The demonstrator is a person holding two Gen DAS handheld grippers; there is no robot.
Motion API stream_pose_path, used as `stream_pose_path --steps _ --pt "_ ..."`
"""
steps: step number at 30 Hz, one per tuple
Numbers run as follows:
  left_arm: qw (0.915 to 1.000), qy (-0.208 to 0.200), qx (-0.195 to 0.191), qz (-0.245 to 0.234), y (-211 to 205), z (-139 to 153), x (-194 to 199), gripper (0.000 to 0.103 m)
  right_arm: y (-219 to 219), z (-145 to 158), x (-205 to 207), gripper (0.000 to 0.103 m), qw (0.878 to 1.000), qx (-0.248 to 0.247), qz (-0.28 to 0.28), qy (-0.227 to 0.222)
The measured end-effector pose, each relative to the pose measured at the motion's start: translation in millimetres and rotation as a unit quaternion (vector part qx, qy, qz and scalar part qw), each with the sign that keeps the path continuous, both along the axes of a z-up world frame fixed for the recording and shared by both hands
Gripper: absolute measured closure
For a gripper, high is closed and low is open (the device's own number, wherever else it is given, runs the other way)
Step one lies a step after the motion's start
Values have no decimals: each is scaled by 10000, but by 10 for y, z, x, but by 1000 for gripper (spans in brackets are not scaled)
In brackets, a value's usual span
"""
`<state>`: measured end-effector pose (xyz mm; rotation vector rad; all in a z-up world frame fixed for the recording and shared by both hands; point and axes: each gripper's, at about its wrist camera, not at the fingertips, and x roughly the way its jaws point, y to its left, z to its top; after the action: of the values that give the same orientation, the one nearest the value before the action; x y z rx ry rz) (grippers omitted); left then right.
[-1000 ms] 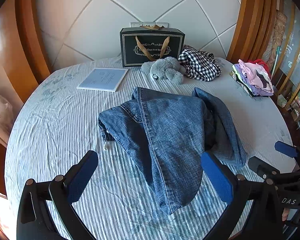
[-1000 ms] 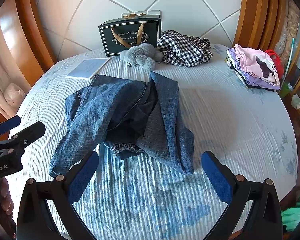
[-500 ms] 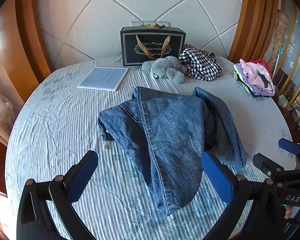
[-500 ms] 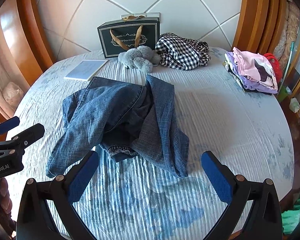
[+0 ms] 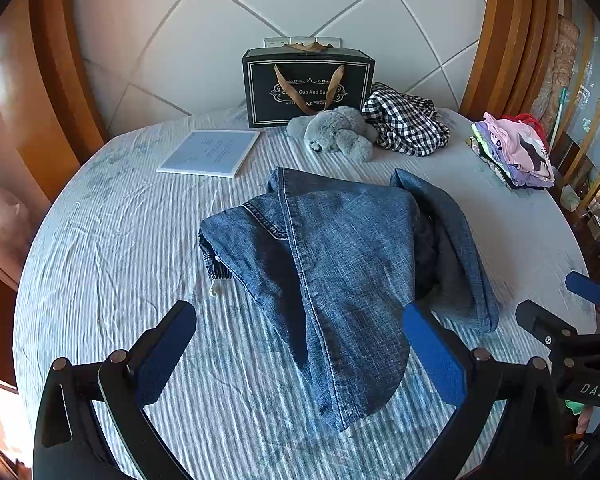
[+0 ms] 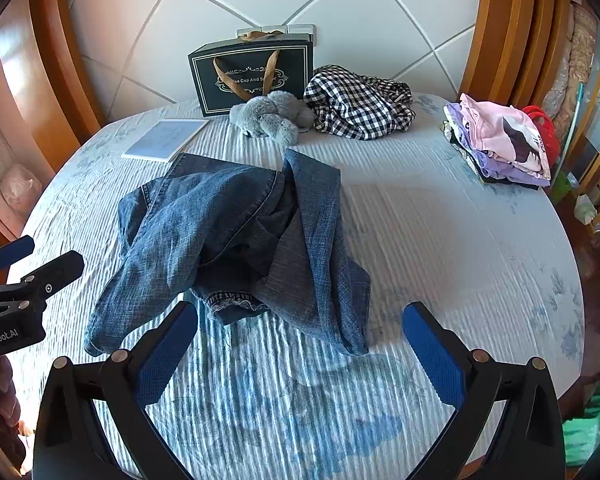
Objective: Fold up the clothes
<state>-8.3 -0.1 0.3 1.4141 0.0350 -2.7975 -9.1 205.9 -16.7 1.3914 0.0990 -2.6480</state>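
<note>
We saw the crumpled blue jeans (image 5: 340,272) lying in a heap on the striped bedspread (image 5: 112,248), just ahead of both tongs, with neither one touching the denim. The left tongs (image 5: 300,354) were released, fingers spread wide with the near end of the jeans between them, and the right tongs (image 6: 300,354) were released too, with the jeans ahead and to the left of them. Beyond the jeans, farther from the tongs, sat a grey plush toy (image 5: 336,134), a checked garment (image 5: 404,124) and a black gift bag (image 5: 308,80).
</note>
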Motion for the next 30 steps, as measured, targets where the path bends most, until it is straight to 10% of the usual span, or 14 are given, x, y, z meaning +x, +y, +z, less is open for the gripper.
stream_pose_path --steps 30 --pt "9999 -128 37 -1 -51 -112 -183 0 -5 -71 -197 0 9999 112 43 -39"
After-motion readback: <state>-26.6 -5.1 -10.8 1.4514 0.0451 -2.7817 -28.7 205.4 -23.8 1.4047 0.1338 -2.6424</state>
